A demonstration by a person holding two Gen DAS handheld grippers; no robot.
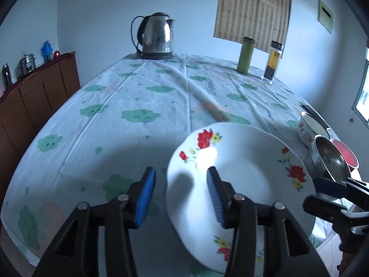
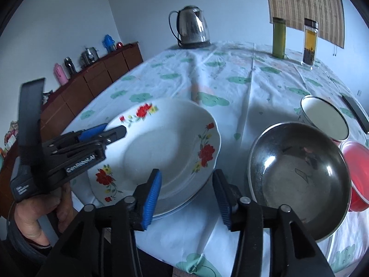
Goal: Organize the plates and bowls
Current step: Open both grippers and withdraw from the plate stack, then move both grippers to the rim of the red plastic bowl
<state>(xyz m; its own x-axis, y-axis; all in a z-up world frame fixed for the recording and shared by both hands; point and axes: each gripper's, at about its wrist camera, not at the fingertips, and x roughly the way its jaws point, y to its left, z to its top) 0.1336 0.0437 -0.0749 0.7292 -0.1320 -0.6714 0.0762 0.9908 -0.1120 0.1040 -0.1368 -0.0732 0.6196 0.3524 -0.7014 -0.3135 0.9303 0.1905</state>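
A white plate with red flowers lies near the table's front edge; in the right wrist view a second rim shows under it. My left gripper is open across the plate's left rim, and neither pad presses on it. My right gripper is open across the plate's near right rim, one finger over the plate and the other beside the steel bowl. Behind the steel bowl stand a white enamel bowl and a red bowl.
At the table's far end stand a steel kettle, a green flask and a glass bottle. A dark flat object lies by the right edge. A brown sideboard runs along the left wall. A hand holds the left gripper.
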